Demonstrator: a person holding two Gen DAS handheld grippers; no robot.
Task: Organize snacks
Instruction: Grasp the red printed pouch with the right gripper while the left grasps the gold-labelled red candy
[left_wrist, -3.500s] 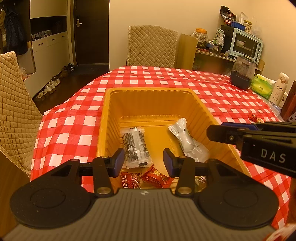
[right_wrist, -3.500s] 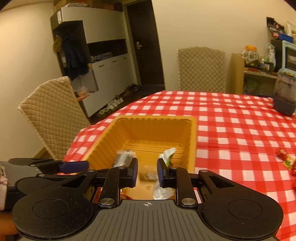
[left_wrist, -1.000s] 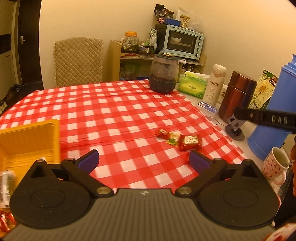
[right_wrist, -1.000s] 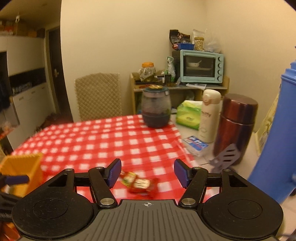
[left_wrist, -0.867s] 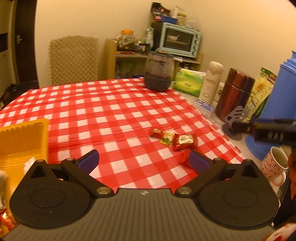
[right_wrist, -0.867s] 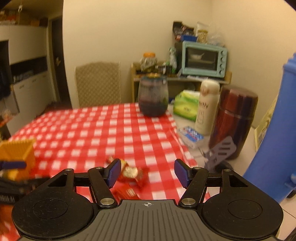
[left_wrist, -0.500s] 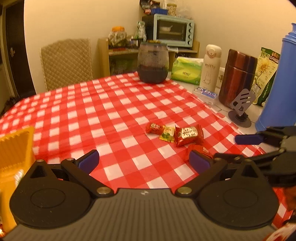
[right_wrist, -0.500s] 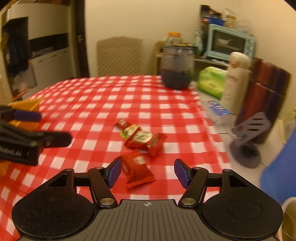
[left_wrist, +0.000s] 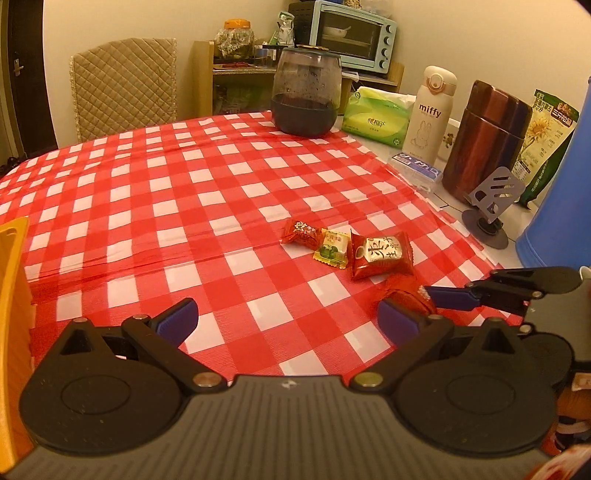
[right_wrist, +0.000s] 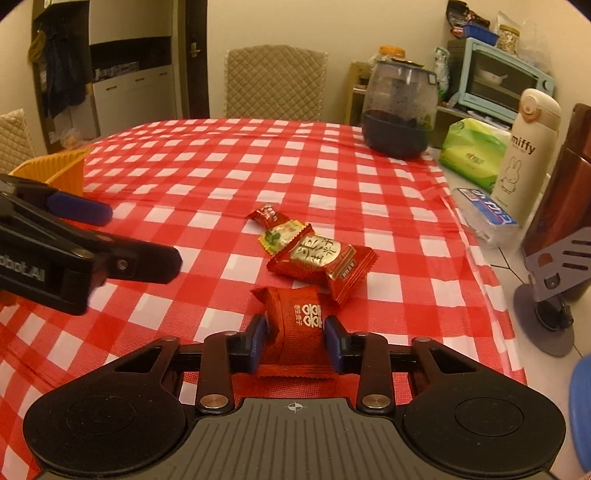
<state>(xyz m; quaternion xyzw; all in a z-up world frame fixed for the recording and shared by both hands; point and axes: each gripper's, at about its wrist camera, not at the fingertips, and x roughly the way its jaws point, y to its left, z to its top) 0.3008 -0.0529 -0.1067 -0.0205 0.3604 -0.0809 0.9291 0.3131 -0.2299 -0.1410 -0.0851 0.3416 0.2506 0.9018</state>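
**Red snack pinched, three more to go**

Red checked cloth (right_wrist: 332, 177) holds four snacks. The right gripper (right_wrist: 295, 341) is closing on the nearest red packet (right_wrist: 299, 325). The left gripper (left_wrist: 286, 317) gapes wide, empty. The yellow tray (right_wrist: 62, 168) waits far left.

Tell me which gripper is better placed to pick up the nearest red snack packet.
Right. The right gripper is closing around the red packet; the left gripper stands open over bare tablecloth.
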